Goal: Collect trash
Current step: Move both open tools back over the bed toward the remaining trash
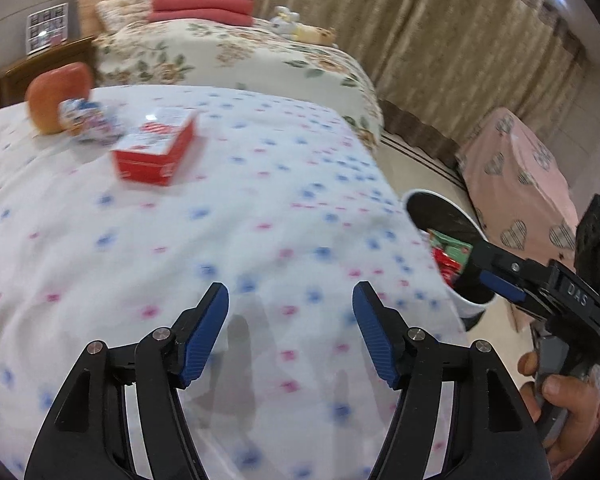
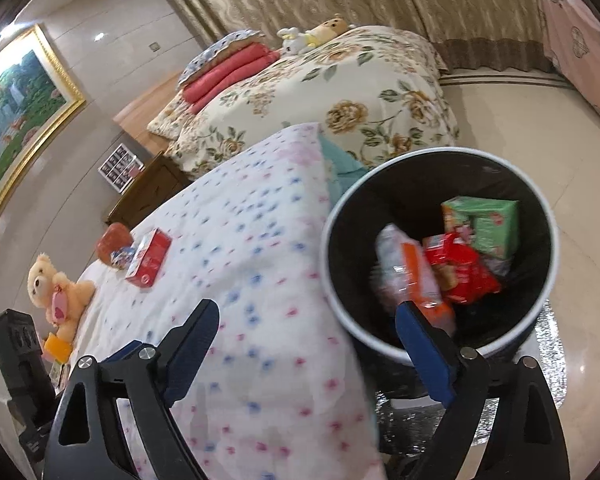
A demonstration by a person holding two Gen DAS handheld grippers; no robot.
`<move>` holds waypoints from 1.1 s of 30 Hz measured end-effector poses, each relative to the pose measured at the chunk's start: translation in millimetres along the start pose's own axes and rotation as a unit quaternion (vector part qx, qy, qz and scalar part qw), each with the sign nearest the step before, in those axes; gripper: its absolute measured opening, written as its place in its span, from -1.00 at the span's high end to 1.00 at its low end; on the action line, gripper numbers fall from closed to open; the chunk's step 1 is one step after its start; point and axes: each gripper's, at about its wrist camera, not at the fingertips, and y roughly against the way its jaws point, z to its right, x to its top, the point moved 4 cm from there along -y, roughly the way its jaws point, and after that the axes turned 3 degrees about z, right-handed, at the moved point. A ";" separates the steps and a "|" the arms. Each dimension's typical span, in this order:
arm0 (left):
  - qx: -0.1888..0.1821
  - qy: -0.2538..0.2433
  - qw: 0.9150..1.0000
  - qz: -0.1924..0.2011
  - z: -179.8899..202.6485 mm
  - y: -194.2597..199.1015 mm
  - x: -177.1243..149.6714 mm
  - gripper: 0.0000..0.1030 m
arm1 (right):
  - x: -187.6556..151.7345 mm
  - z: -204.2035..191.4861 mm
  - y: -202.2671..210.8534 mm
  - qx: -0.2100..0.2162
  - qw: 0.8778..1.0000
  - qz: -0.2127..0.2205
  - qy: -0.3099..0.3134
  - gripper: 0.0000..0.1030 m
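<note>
1. Look to the far left of your bed with the white quilt dotted blue and pink (image 1: pixel 260 216): a round orange-red item (image 1: pixel 58 96) sits at the far edge, a crinkled blue-and-white wrapper (image 1: pixel 86 120) touching it, and a red-and-white cardboard box (image 1: pixel 156 152) just beside that. These look like the trash left to collect.
2. Your left gripper (image 1: pixel 290 336) hangs over bare quilt, jaws apart with nothing between them. The box lies ahead and to the left of it, long axis running diagonally away, so you would need to swing left and forward.
3. By my reading the left hand is the nearer one to that cluster; the right is over at the bin.
4. Your right gripper (image 2: pixel 308 344) has its jaws spread wide and empty, one blue pad over the quilt edge, the other across the bin rim.
5. The round black bin with a white rim (image 2: pixel 552 240) stands on the floor against the bed's right side, already holding a green carton (image 2: pixel 484 220), a red packet (image 2: pixel 460 268) and an orange-and-white wrapper (image 2: pixel 408 268).
</note>
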 end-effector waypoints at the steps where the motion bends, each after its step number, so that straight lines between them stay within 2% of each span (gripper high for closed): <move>1: 0.004 0.005 1.000 0.001 -7.1 1.9 0.2 -0.27 | -1.7 -3.9 -1.1 0.001 1.000 -0.001 0.002 -0.77; 12: 0.033 0.030 0.999 0.015 -48.2 16.3 -4.4 -0.28 | -11.3 -47.5 -16.6 0.020 0.999 -0.010 0.036 -0.77; 33: 0.080 0.069 0.994 0.032 -124.7 38.9 4.9 -0.31 | -29.4 -102.3 -53.1 0.043 0.996 -0.038 0.068 -0.77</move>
